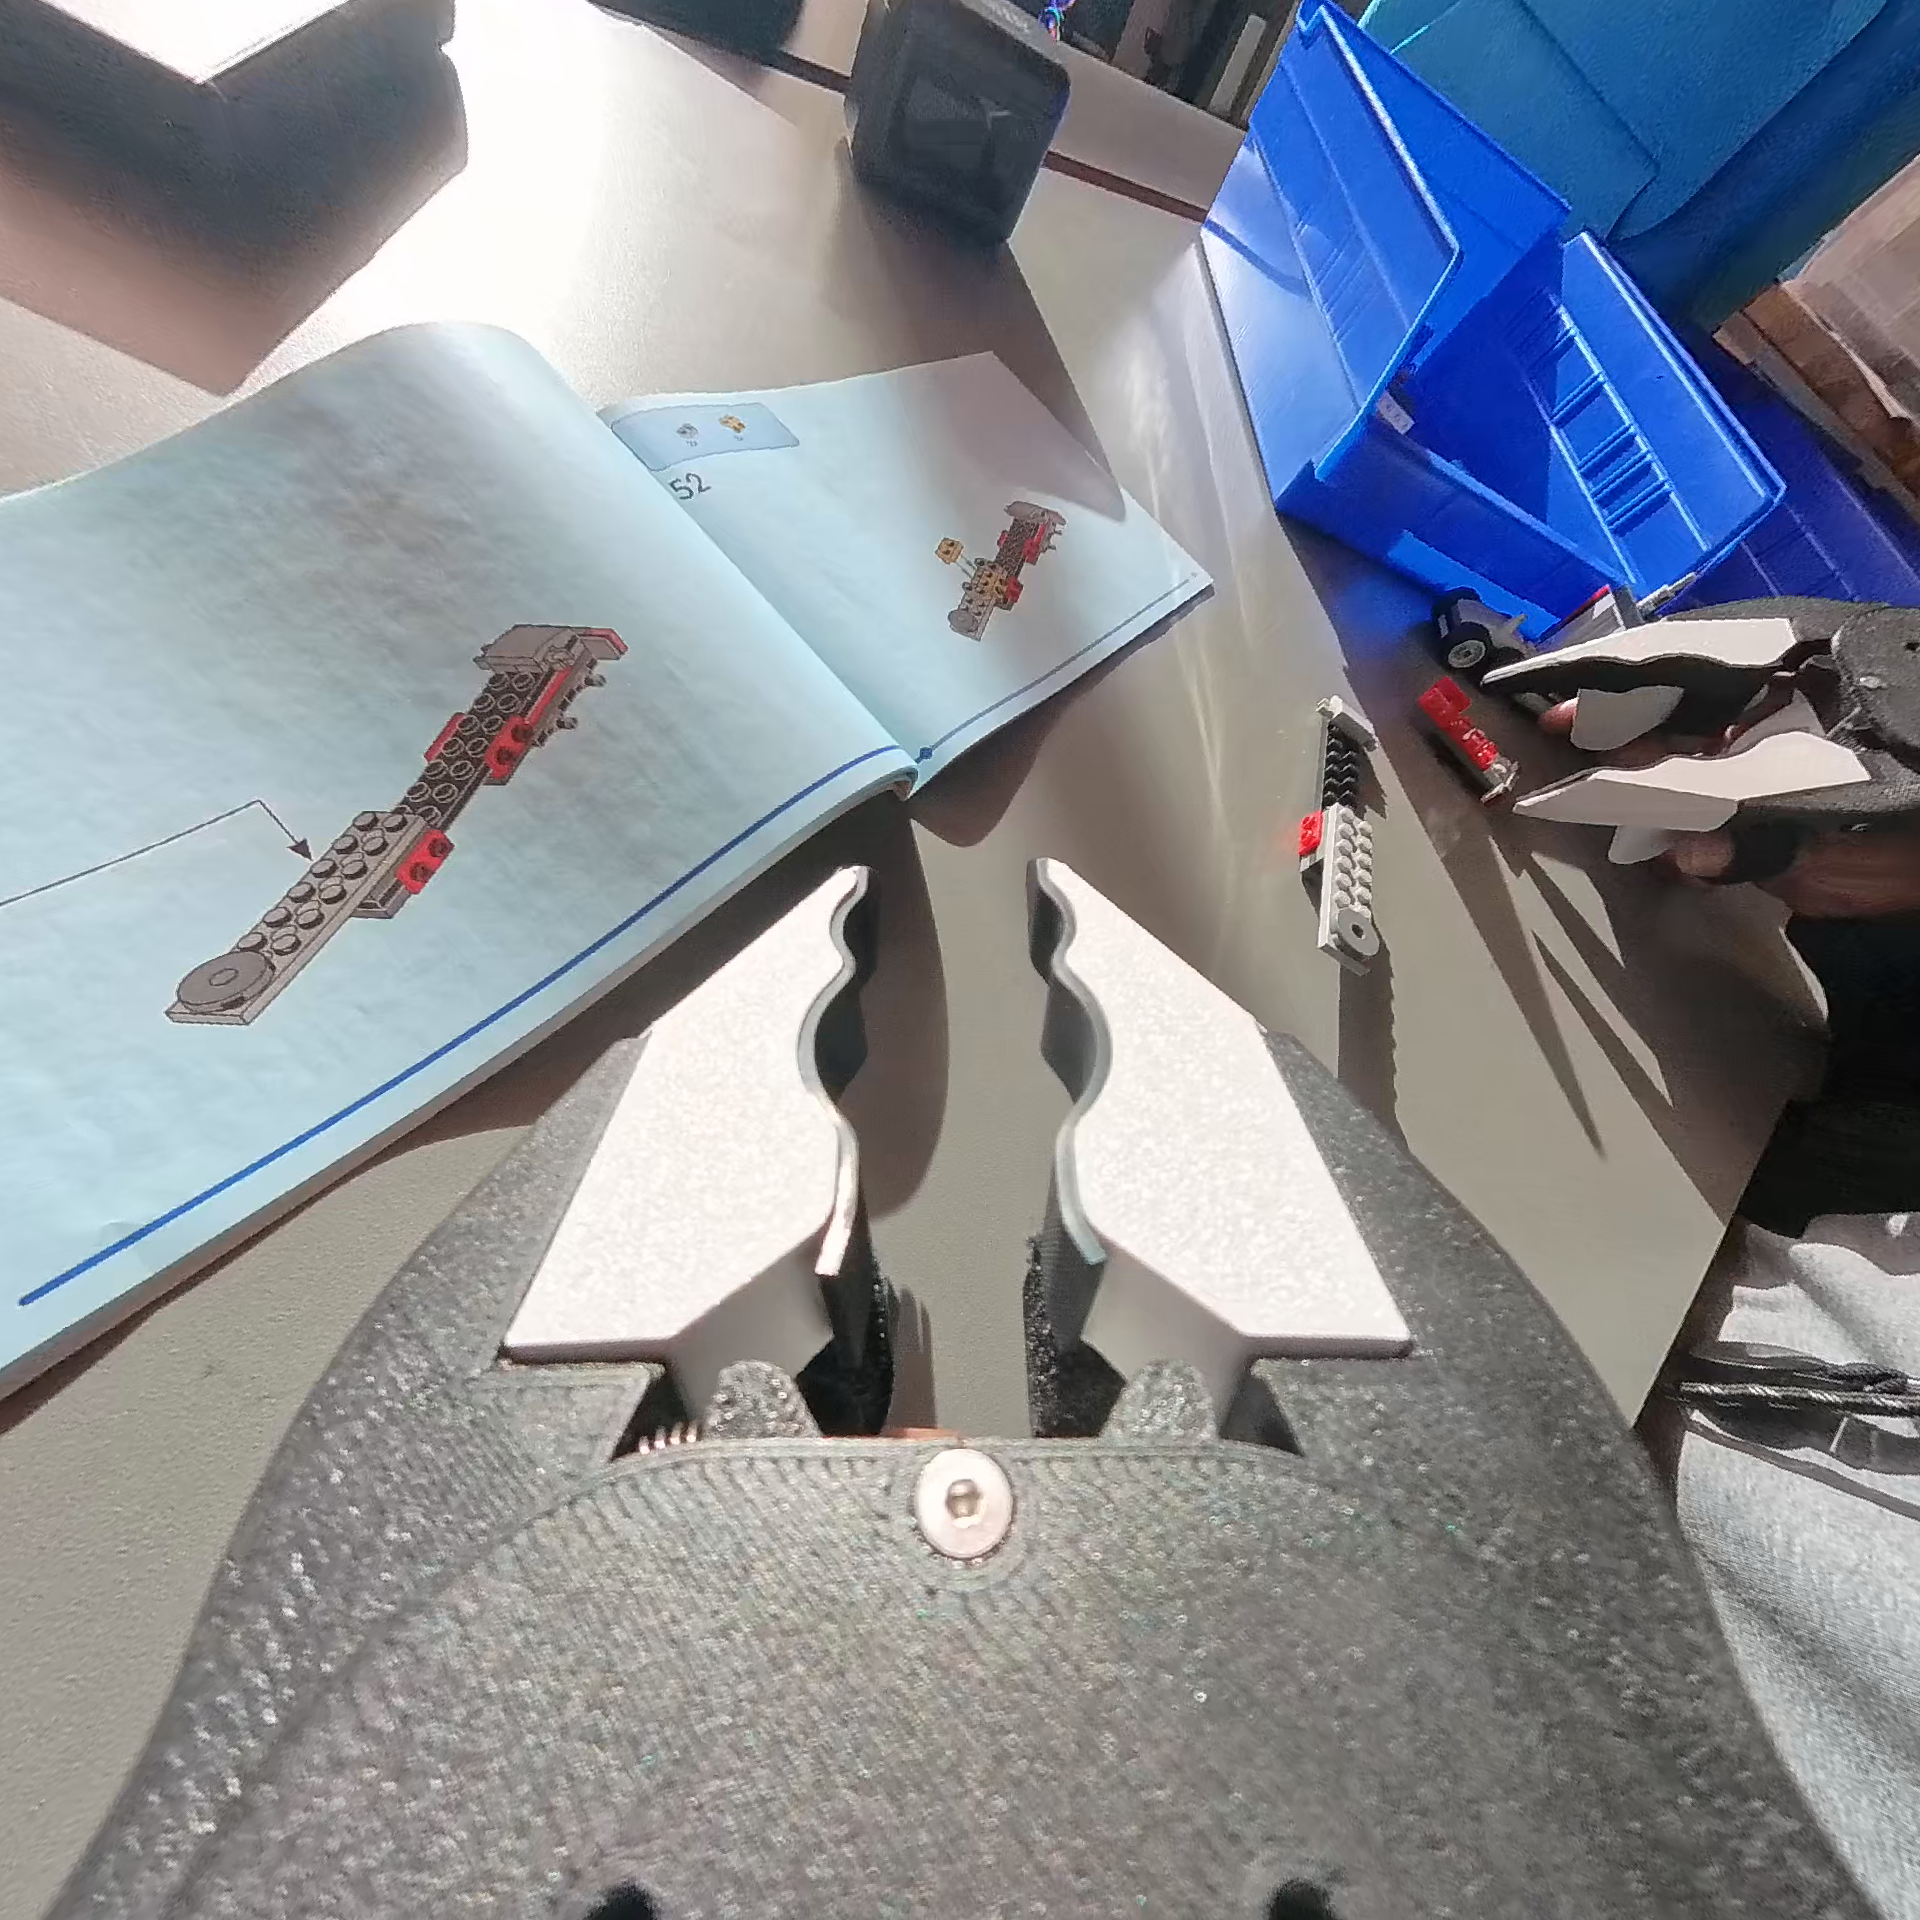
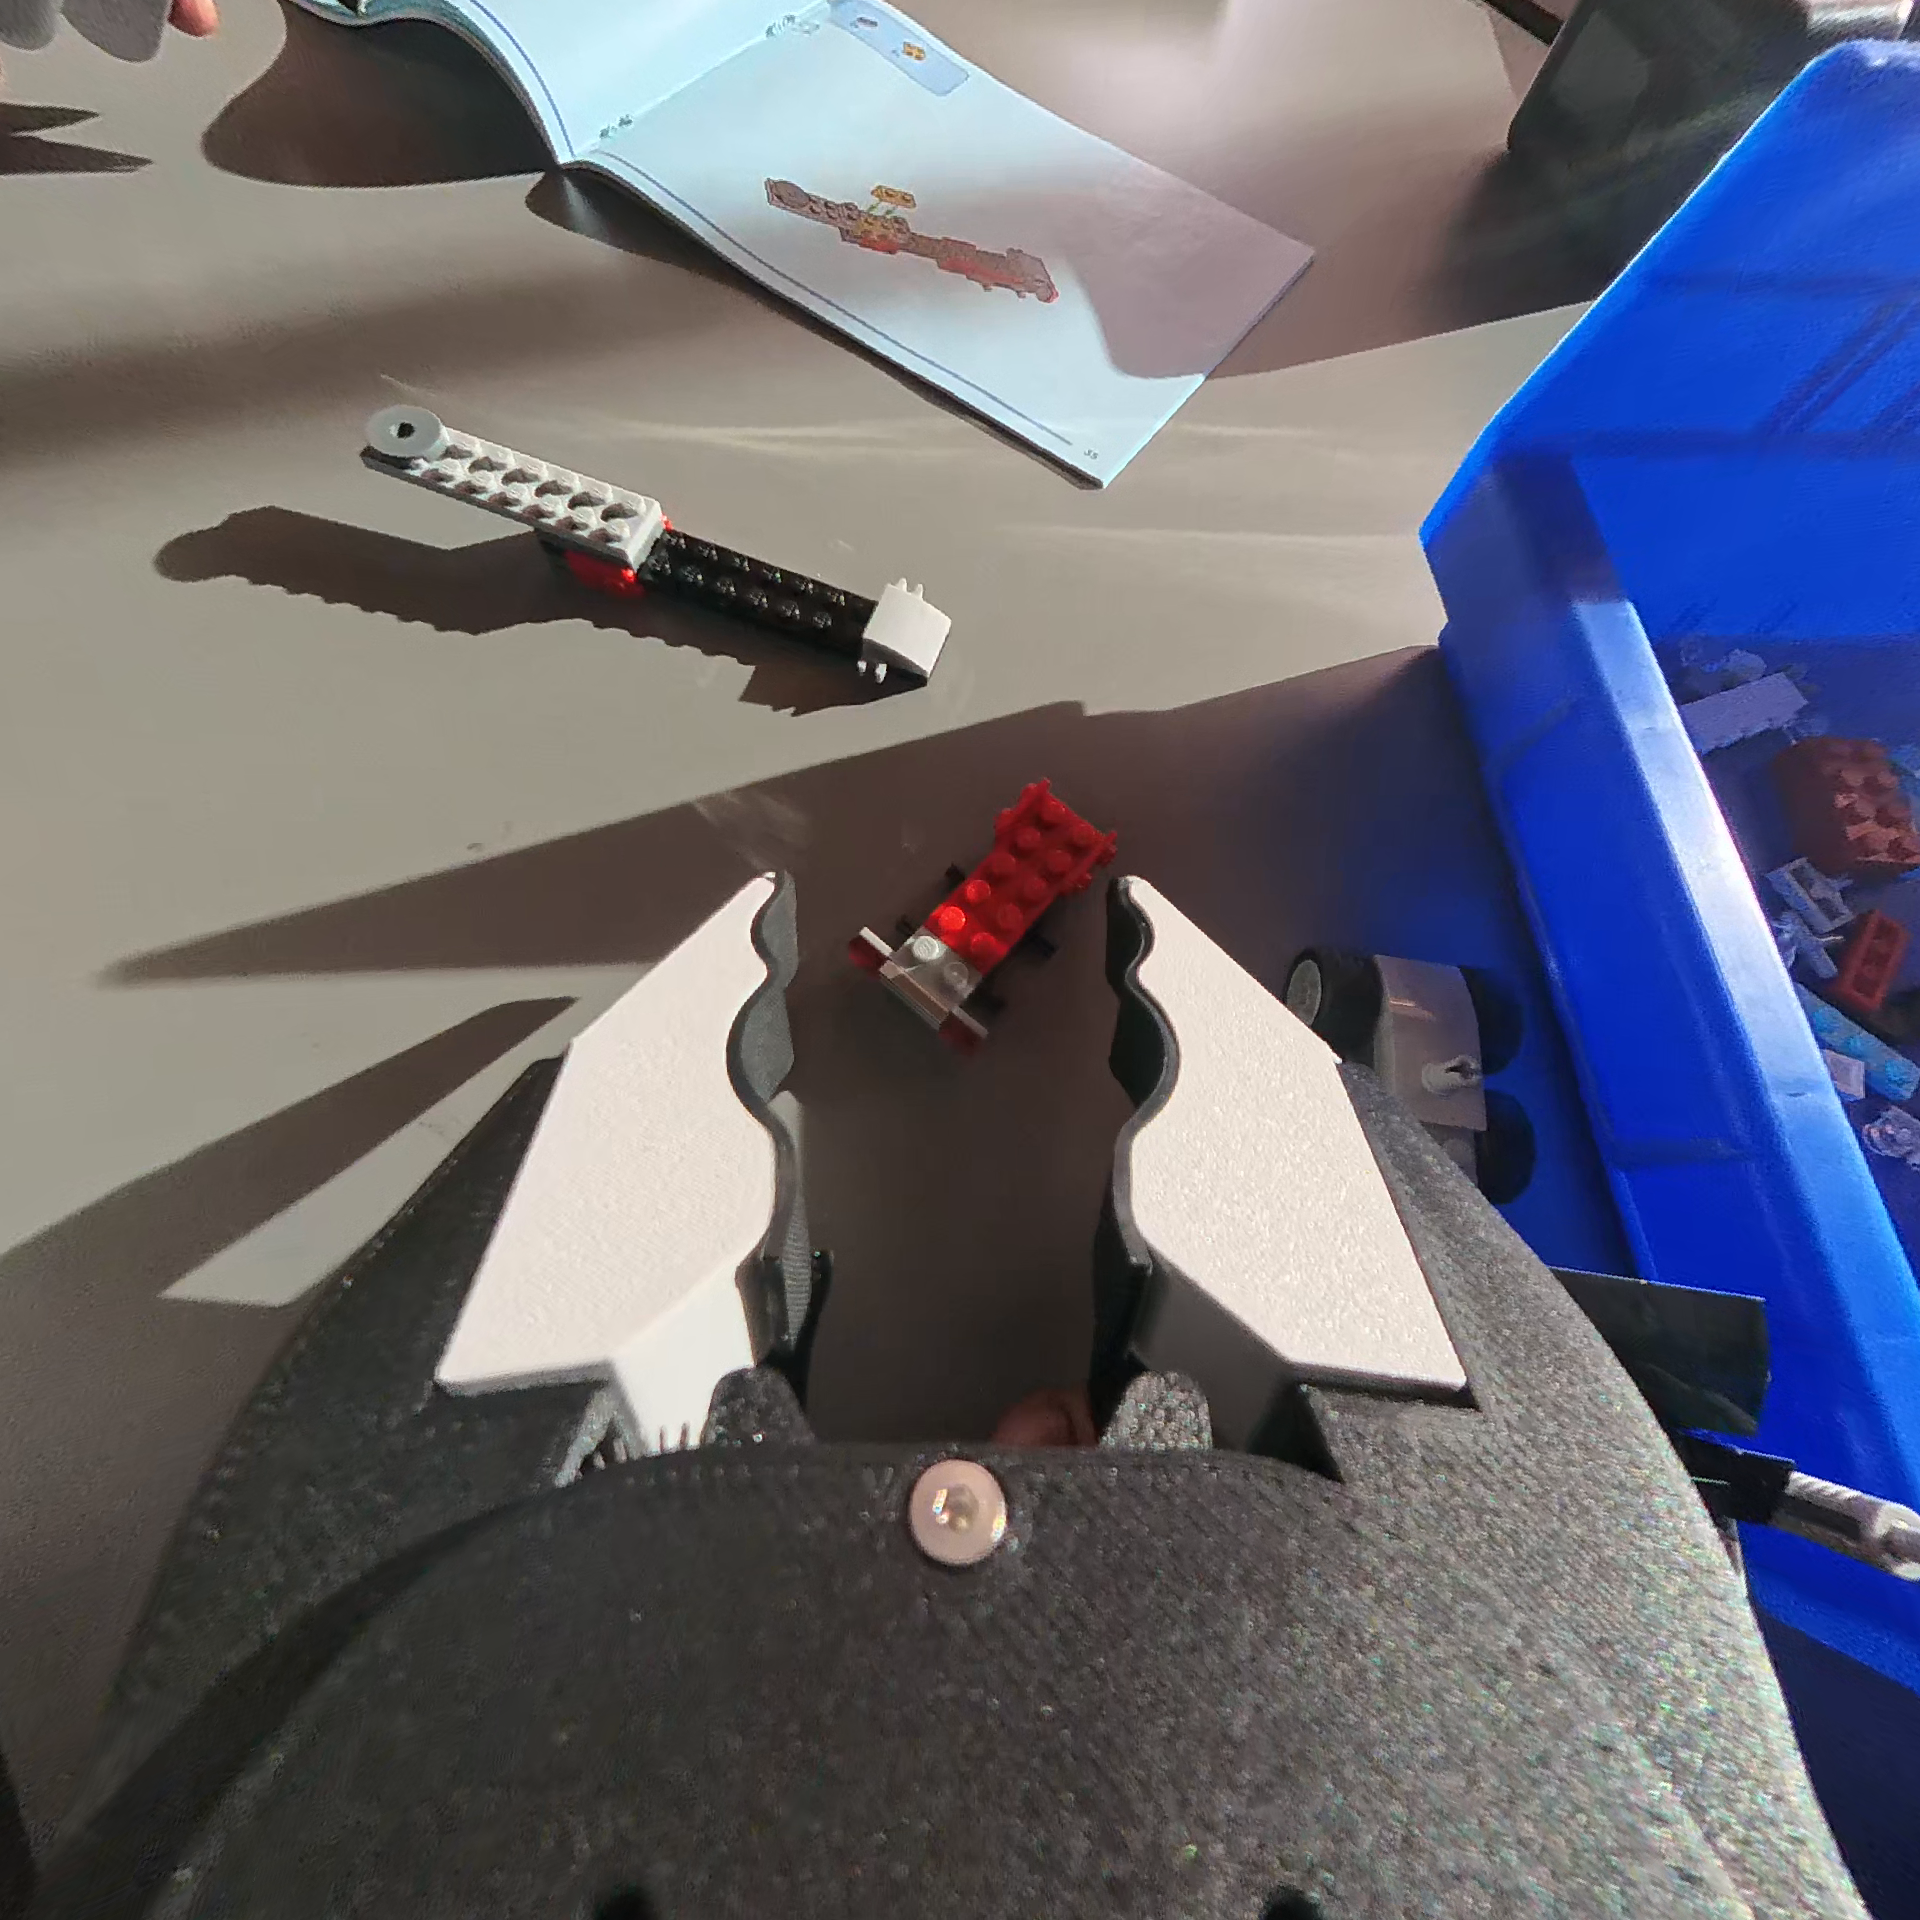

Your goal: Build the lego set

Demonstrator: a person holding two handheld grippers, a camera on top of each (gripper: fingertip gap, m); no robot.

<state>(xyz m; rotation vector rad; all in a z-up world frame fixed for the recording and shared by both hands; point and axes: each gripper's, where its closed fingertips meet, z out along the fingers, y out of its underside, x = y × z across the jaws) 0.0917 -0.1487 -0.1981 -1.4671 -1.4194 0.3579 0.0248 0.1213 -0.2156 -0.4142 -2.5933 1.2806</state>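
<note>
Your left gripper (image 1: pixel 948 883) hangs over the grey table (image 1: pixel 1143 436) with its fingers a moderate gap apart and nothing between them, tips pointing at the lower edge of the open instruction booklet (image 1: pixel 416 727). The booklet lies flat on the table, pale blue pages up, showing build drawings.

Your right gripper (image 2: pixel 945 894) is spread noticeably wider, also empty. Right in front of its tips, roughly centred in the gap but beyond the fingers and not touching either one, sits the small red lego piece (image 2: pixel 992 914) with a grey plate at its near end. It's lying on the table in shadow.

The long lego assembly (image 2: pixel 644 540), light grey at one end, black in the middle with a white piece at the other end, rests on the table well apart from both grippers, between the red piece and the booklet.

The blue bin (image 2: pixel 1621 727) stands just right of the right gripper, loose bricks inside. A small wheeled lego vehicle (image 2: pixel 1392 1029) is parked against its wall.
</note>
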